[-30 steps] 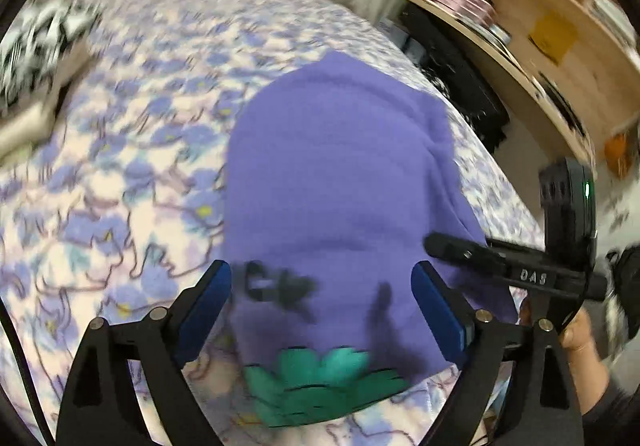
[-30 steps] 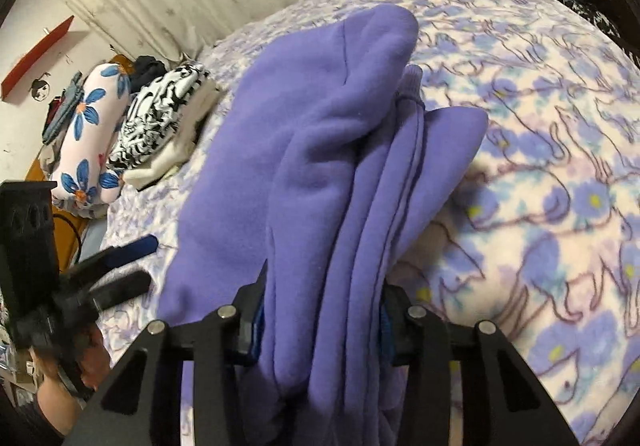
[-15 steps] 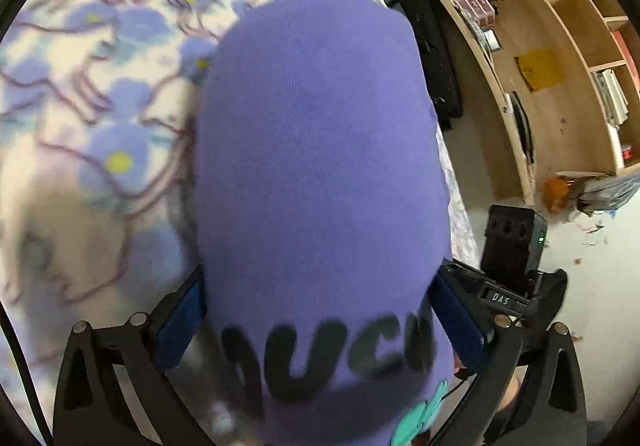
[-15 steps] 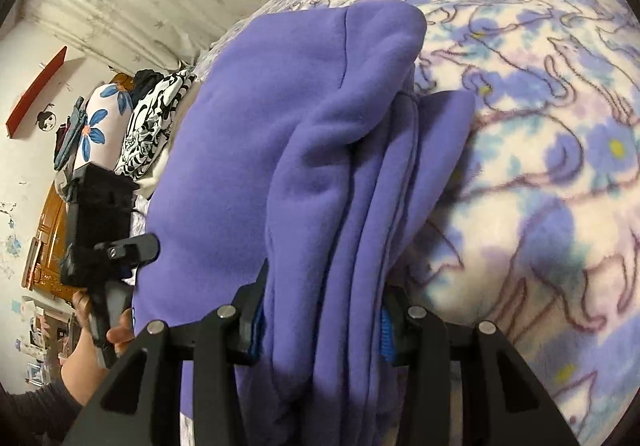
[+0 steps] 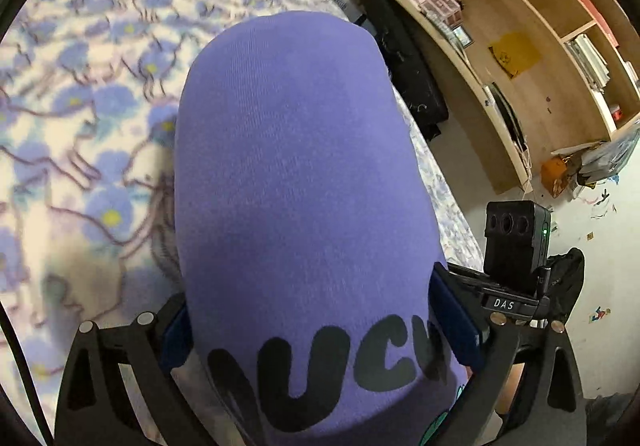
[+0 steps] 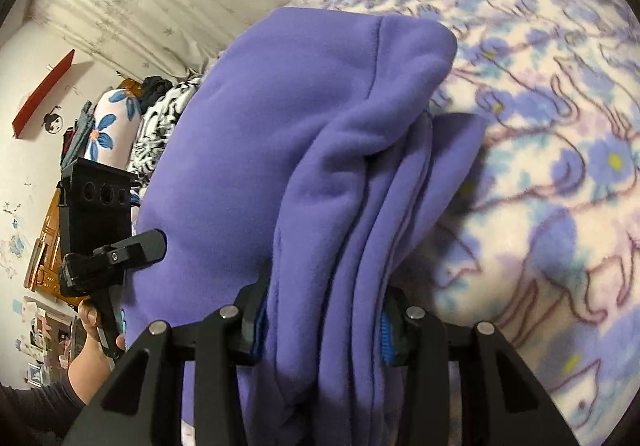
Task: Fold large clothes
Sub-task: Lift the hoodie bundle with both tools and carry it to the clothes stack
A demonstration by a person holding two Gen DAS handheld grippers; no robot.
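— While the right gripper (image 6: 320, 322) pinches the stacked edges of the purple sweatshirt (image 6: 304, 134), why does the bundle lie on the flowered blanket (image 6: 560, 174)?
— So the folded layers stay together, I'd say.
— And the left gripper (image 5: 316, 330)?
— Its jaws stand wide around the printed end, having just narrowed slightly; whether the pads press the cloth I cannot tell.

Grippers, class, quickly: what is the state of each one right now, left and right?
Left gripper: wide open, jaws just narrowed a little, straddling the folded purple sweatshirt, not clamping it.
Right gripper: shut on the sweatshirt's bunched layers.
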